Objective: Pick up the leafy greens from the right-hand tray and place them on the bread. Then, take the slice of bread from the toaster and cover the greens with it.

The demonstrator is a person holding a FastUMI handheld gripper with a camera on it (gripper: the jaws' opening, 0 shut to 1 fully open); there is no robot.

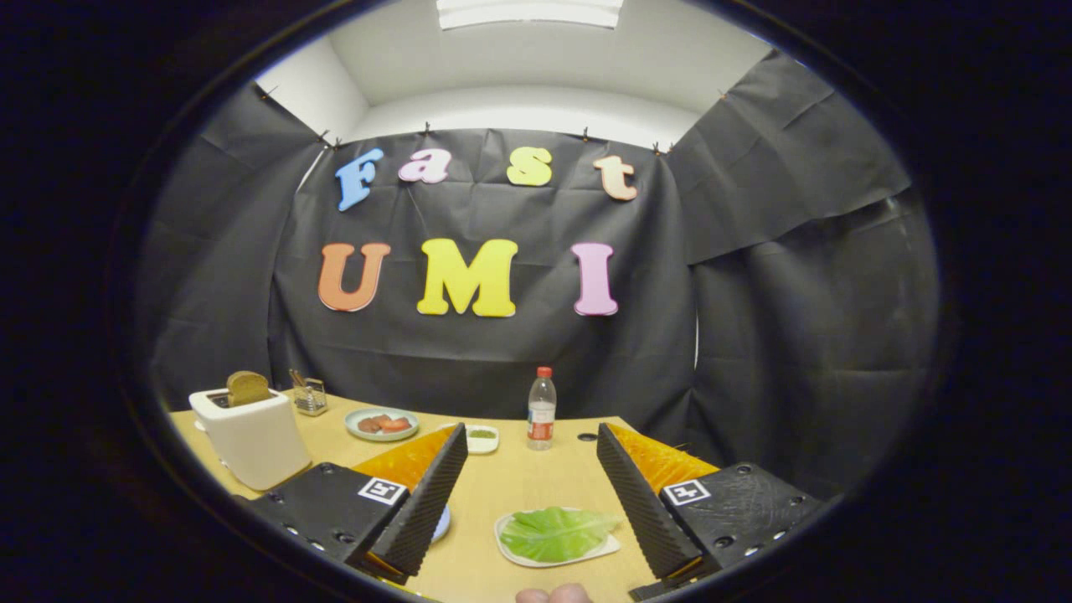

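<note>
The table carries toaster, plates, bottle, greens tray.

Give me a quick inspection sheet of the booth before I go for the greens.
Surface: wooden table, dry and tidy.
Job's things: leafy greens on a white tray between the fingers; bread slice standing in the white toaster. A plate edge shows behind one finger.
Clutter: water bottle, plate of red food, small dish, wire holder.
Grippers: gripper open, holding nothing, fingers either side of the greens.
Cables: nothing seen.
Surroundings: black cloth wall; fingertips at the near edge.
</note>
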